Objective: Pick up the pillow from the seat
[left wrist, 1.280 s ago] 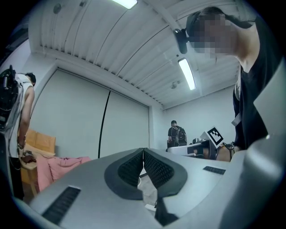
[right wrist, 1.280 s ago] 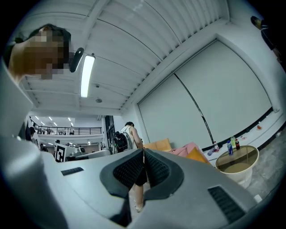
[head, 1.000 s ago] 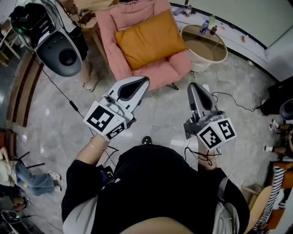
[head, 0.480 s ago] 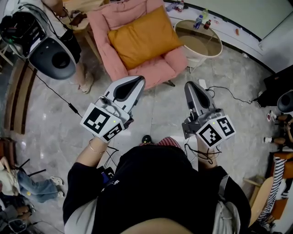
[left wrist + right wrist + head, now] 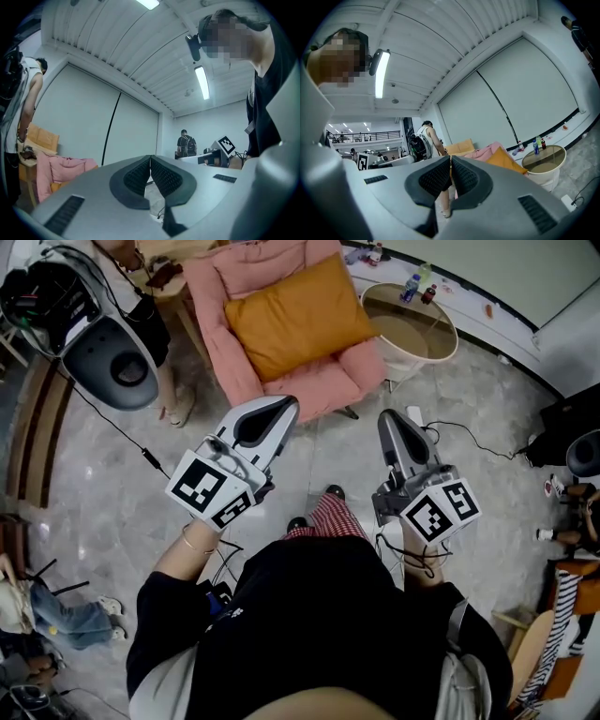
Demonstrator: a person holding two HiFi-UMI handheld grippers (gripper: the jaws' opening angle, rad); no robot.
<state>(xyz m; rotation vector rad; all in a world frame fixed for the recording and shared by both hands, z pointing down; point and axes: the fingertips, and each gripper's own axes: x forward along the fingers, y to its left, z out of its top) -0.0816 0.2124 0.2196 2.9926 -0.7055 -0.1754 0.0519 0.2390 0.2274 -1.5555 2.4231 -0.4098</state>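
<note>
An orange pillow (image 5: 298, 317) leans on the seat of a pink armchair (image 5: 319, 385) at the top of the head view. The right gripper view shows the pillow (image 5: 504, 161) too, beside the chair's pink cover (image 5: 485, 153). My left gripper (image 5: 289, 405) is shut and empty, held above the floor just short of the chair's front edge. My right gripper (image 5: 388, 418) is also shut and empty, level with the left one and to the right of the chair. In their own views both grippers (image 5: 150, 159) (image 5: 451, 159) show their jaws tip to tip.
A round white side table (image 5: 410, 330) with bottles (image 5: 415, 286) stands right of the chair. A person (image 5: 155, 324) stands left of it beside a grey machine (image 5: 112, 348). Cables (image 5: 469, 442) trail over the marble floor. My own leg in checked trousers (image 5: 330, 517) steps forward between the grippers.
The chair and pillow have shifted a little in the head view as I walk. My checked trouser leg and shoe have come forward into sight. Both grippers stay shut and level.
</note>
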